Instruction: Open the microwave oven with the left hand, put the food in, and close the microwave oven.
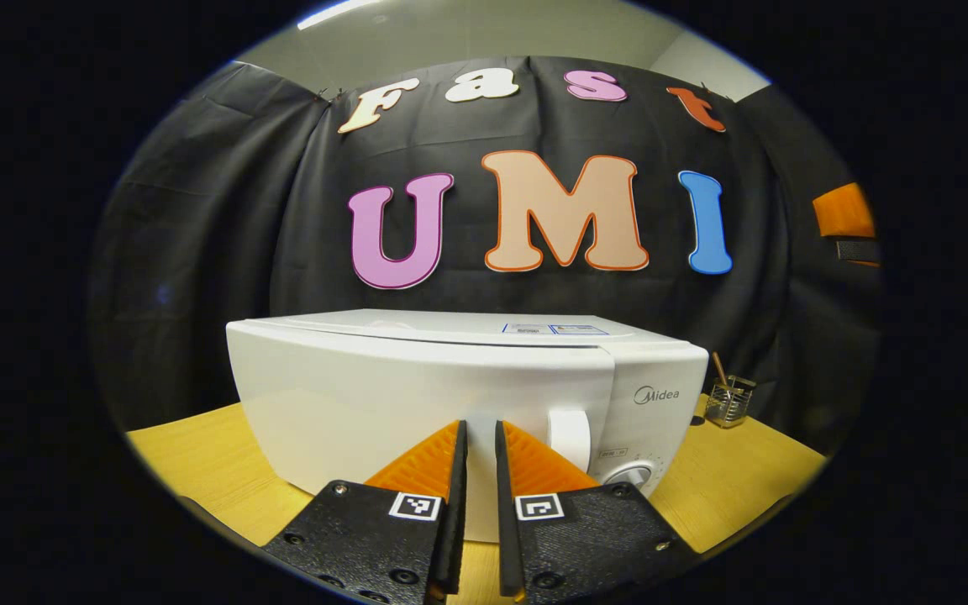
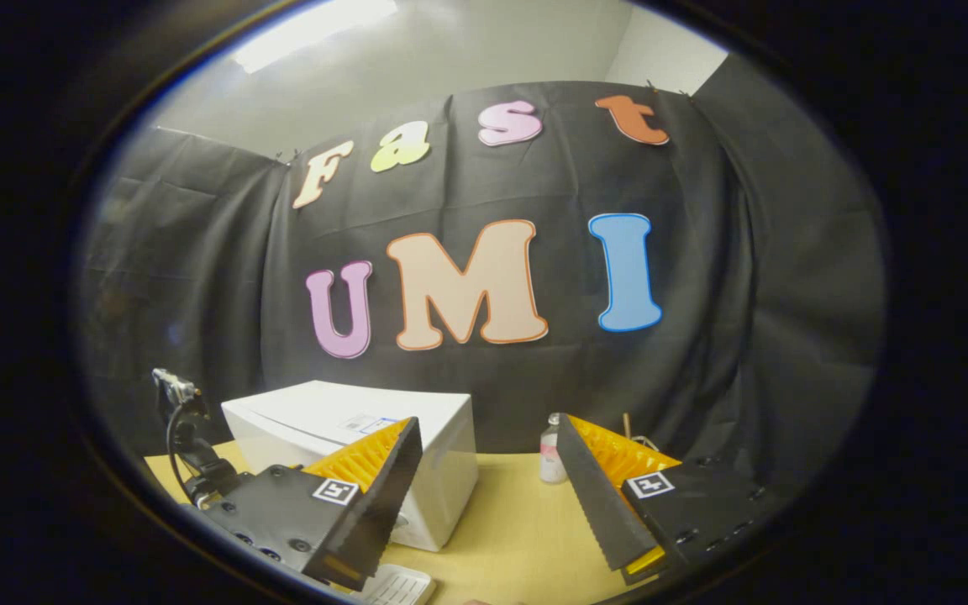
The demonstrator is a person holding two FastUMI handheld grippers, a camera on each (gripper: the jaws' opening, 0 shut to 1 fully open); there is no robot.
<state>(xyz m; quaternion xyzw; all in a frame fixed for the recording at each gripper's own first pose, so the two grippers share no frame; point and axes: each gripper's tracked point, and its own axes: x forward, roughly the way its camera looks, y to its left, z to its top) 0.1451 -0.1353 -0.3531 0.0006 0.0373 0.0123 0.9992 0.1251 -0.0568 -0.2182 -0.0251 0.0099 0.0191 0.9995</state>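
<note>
Wooden table (image 2: pixel 518 529) | microwave (image 1: pixel 417 395) closed | left gripper (image 1: pixel 481 437) nearly clenched | right gripper (image 2: pixel 488 454) released

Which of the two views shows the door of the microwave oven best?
The left gripper view: it faces the microwave oven head-on, so its closed white door with the handle is plain, behind the left gripper. The right gripper view shows the oven from an angle, its front partly behind a finger.
</note>
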